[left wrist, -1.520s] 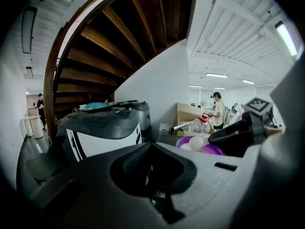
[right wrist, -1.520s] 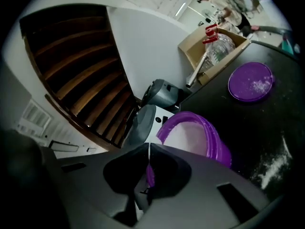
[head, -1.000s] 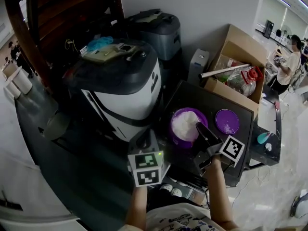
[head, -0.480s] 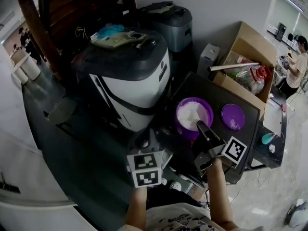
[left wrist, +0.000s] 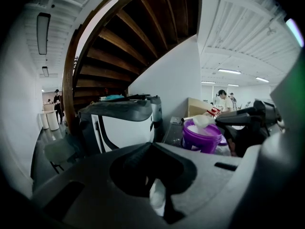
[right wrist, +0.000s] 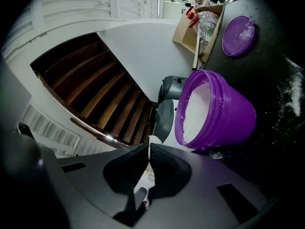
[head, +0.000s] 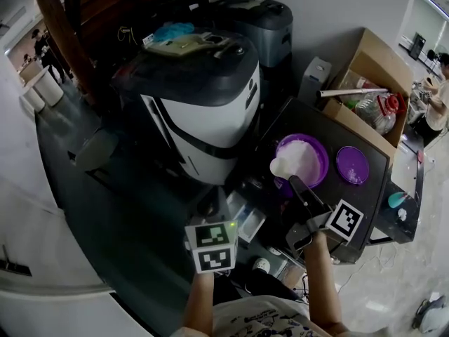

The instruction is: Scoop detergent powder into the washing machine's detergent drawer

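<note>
Holding a heaped scoop [head: 283, 167] in the right tool [head: 295, 183], clenched on the handle, just over the near rim of the purple tub [head: 324, 168]. More detergent powder [right wrist: 198, 111] in that tub, nearly full. Left tool [head: 217, 209] low beside the washing machine [head: 210, 111], pressed together on nothing identifiable. What looks like the pulled-out detergent drawer [head: 247, 222] below, between machine and tabletop [head: 372, 188].

Risks, as judged:
- Likely to shed powder across the gap if tilted or jolted, given so full a load.
- Could clip the tub rim on the way out and shift or tip the tub, set near the tabletop's edge.
- Could miss the drawer: low, dim, crowded by the left tool.
- May swivel in the grip, if pinched only by a thin handle.

Black tabletop, dusted with stray powder [right wrist: 290, 104] near the tub. Purple lid [head: 352, 164] flat beside the tub. Open cardboard box [head: 372, 69] behind, by a pale wall. Dark glossy floor [head: 105, 209]. Curved wooden staircase [left wrist: 119, 37] overhead.
</note>
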`<action>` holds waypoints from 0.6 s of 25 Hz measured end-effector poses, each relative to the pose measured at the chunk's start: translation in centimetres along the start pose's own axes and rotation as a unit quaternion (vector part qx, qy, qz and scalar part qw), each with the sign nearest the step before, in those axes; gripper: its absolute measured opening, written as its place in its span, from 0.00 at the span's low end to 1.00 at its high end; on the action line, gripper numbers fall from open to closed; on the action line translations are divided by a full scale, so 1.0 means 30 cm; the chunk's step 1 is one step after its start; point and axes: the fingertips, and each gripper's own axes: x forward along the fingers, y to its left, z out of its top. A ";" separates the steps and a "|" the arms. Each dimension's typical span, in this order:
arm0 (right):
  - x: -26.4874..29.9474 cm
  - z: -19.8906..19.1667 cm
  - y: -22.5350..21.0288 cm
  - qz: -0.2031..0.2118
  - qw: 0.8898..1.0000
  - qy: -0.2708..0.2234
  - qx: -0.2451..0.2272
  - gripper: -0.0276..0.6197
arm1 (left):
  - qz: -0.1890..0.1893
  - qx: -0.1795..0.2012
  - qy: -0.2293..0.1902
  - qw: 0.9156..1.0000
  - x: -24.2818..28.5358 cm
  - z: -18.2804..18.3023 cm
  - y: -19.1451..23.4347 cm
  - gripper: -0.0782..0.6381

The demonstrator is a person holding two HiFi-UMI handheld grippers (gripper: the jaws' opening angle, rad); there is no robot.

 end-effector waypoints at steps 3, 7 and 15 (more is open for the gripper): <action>0.016 -0.043 0.000 -0.005 1.000 -0.006 -0.003 0.07 | -0.013 0.007 0.005 1.000 0.001 -0.019 0.043 0.11; 0.038 -0.115 0.011 -0.015 1.000 -0.020 -0.014 0.07 | -0.028 0.012 0.011 0.999 -0.001 -0.041 0.129 0.11; -0.002 -0.234 -0.042 -0.070 0.995 -0.063 -0.021 0.07 | -0.079 0.028 0.023 0.996 0.010 -0.095 0.206 0.11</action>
